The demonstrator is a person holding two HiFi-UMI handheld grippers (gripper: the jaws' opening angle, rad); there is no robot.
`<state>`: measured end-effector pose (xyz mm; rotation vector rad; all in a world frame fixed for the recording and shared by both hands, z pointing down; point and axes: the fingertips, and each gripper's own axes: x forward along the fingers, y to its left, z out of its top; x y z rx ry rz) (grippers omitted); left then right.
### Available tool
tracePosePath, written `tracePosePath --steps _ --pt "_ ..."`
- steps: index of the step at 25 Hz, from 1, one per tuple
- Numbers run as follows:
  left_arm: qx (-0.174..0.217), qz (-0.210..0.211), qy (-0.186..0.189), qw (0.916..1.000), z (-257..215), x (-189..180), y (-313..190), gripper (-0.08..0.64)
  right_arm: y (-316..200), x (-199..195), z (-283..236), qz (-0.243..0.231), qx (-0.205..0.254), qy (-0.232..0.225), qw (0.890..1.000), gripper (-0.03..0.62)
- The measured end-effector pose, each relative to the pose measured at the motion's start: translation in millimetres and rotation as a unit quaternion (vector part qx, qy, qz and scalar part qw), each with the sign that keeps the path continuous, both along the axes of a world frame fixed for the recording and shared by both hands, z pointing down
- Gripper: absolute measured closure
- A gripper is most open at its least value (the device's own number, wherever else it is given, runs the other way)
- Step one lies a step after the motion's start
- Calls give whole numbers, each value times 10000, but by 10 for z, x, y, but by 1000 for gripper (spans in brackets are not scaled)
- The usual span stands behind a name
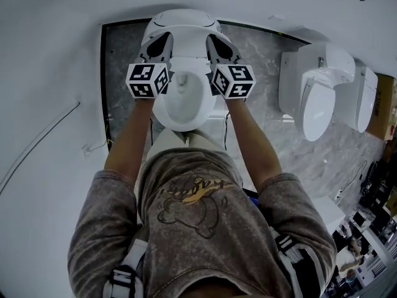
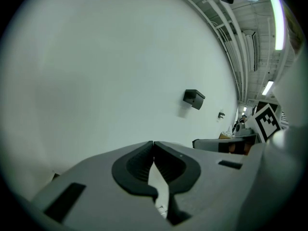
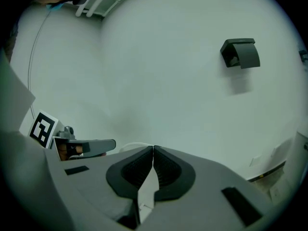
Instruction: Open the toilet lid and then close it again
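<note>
While the toilet lid [image 1: 183, 22] stood raised at twelve o'clock, the left claw [image 1: 162, 40] and right claw [image 1: 214, 38] hung clenched and empty at the bowl's [image 1: 183, 101] eleven and one o'clock.

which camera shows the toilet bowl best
The head view: the toilet bowl is seen open from above. The left and right gripper views face the white wall over their jaws and show no recognisable bowl.

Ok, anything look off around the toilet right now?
Nothing stands out. The toilet lid is up and straight, the bowl looks clean, no spill shows on the marble floor. The left gripper and right gripper are shut, empty.
</note>
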<state>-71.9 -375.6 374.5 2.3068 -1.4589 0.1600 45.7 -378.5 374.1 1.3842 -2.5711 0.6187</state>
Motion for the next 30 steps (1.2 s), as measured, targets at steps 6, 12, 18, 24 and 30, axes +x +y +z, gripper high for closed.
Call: tracePosePath --steps 6,12,18,24,30 --pt "161 62 -53 9998 -122 -47 -158 544 -106 31 -44 67 55 -90 9999 561" --pt "132 171 -67 9997 -125 -15 -318 346 -266 -92 -61 -120 -42 -213 9997 334" --pt "16 434 -196 9989 -10 25 -464 293 -435 -147 48 -198 -167 9 9997 308" --pt "-206 570 -236 9979 170 56 -597 295 -574 -128 213 -248 -396 84 9989 308" --pt "-279 629 -226 9974 235 69 -604 295 -590 -131 207 -227 -414 35 9989 310"
